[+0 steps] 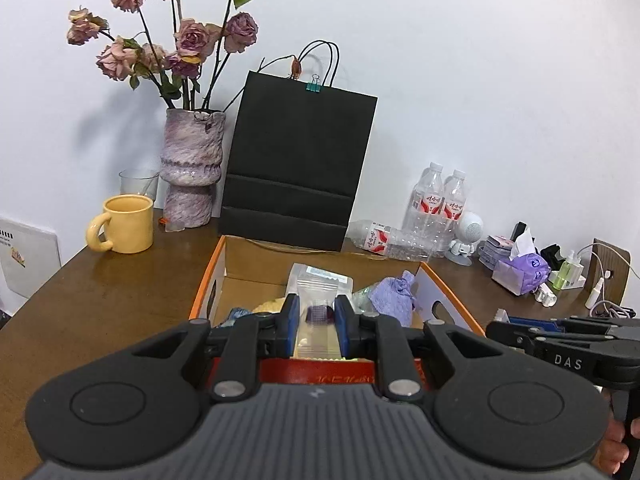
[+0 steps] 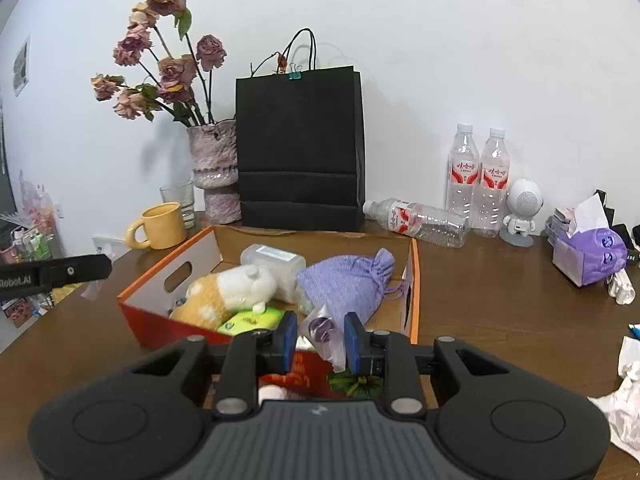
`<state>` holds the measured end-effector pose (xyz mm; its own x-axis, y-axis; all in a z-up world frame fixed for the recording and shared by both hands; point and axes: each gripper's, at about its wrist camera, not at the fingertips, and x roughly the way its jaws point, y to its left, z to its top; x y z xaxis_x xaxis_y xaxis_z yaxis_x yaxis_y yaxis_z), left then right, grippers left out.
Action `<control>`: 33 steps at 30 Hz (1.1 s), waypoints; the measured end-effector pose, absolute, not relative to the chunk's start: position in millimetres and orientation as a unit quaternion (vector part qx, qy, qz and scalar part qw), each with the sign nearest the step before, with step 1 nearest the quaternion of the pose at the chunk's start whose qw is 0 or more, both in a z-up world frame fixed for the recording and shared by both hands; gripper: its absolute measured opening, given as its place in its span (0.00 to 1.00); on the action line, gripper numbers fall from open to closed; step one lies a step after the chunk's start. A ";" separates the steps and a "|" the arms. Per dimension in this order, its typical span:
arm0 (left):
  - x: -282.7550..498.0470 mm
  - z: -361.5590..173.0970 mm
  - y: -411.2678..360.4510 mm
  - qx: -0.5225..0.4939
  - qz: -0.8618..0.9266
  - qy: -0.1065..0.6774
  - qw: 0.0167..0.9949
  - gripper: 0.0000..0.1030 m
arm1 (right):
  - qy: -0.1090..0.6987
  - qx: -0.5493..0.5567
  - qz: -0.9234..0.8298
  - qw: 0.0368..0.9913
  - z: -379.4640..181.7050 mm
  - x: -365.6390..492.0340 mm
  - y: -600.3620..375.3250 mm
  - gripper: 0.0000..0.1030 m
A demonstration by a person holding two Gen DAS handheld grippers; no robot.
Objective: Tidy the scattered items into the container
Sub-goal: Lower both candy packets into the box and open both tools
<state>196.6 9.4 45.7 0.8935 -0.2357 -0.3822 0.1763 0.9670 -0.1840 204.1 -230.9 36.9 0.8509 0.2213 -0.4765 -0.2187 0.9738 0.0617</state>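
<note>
White wall and brown table [image 1: 100, 292] frame the left wrist view: left gripper [image 1: 317, 322], jaws narrowed with a clear zip bag [image 1: 316, 332] between them, contact uncertain, above the orange-rimmed box [image 1: 208, 276]; the neighbouring tool reads "DAS". Right wrist view: right gripper [image 2: 320, 338], jaws partly apart around the same zip bag [image 2: 322, 330] over the box [image 2: 416, 280], grip not confirmable. Advisable: free the bag well inside the rim. A passing arm reads "Robot.AI"; bottle labels are illegible.
</note>
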 end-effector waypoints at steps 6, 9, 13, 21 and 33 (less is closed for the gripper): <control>227.3 36.4 9.4 -0.082 -0.108 0.218 0.966 0.19 | 0.259 0.012 0.112 0.959 36.4 235.2 -218.3 0.23; 244.8 30.0 9.9 -0.091 -0.104 0.223 0.965 0.19 | 0.266 0.012 0.113 0.957 32.1 252.1 -211.2 0.23; 267.4 21.8 11.7 -0.100 -0.099 0.232 0.963 0.19 | 0.277 0.006 0.117 0.954 23.4 274.0 -200.7 0.23; 316.5 -5.1 15.5 -0.092 -0.089 0.263 0.956 0.19 | 0.318 -0.005 0.121 0.940 -2.9 316.4 -193.9 0.23; 342.6 -28.3 23.1 -0.088 -0.083 0.290 0.949 0.49 | 0.365 -0.001 0.118 0.924 -26.9 353.9 -191.7 0.44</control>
<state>342.6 23.1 -28.3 0.8185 -0.2088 -0.5353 0.1065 0.9706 -0.2157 353.9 -191.7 -26.9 0.7060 0.2180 -0.6738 -0.2194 0.9720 0.0845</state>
